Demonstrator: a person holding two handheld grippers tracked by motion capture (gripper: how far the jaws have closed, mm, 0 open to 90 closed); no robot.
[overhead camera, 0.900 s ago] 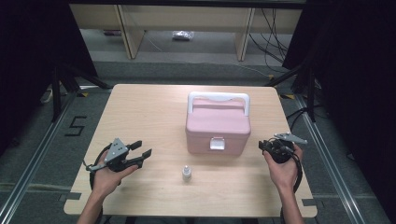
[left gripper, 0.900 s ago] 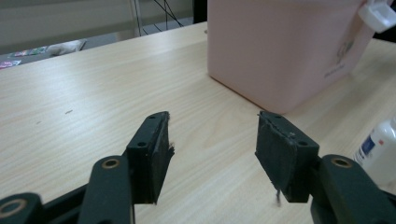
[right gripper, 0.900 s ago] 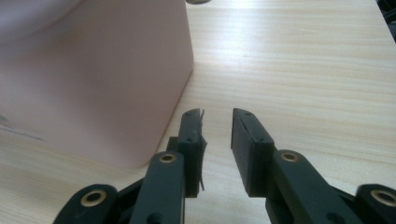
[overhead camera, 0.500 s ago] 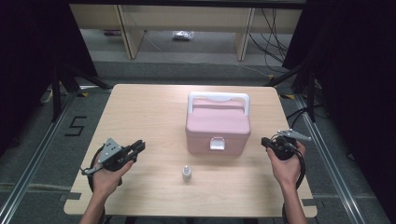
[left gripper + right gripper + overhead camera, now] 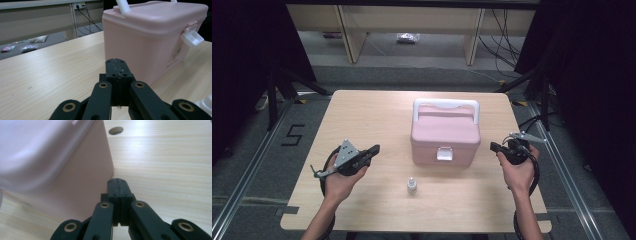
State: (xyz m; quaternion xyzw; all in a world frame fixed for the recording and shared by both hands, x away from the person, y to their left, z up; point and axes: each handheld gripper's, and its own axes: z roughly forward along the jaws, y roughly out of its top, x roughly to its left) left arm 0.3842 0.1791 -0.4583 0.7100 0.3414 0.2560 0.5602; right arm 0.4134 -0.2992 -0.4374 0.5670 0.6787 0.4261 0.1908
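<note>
1. The pink box (image 5: 445, 136) sits mid-table, lid shut, white latch (image 5: 444, 153) facing me.
2. My left gripper (image 5: 371, 151) hangs beside its left side, jaws pressed together, holding nothing.
3. My right gripper (image 5: 495, 147) flanks the other side, jaws also pressed together, probably ready to steady the box.
4. The small bottle (image 5: 411, 186) waits in front, untouched.

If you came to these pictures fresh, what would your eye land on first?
The pink box with its white handle, lid shut, in the middle of the table. Next, the left gripper and right gripper either side of it, both shut and empty. A small white bottle stands before the box.
</note>
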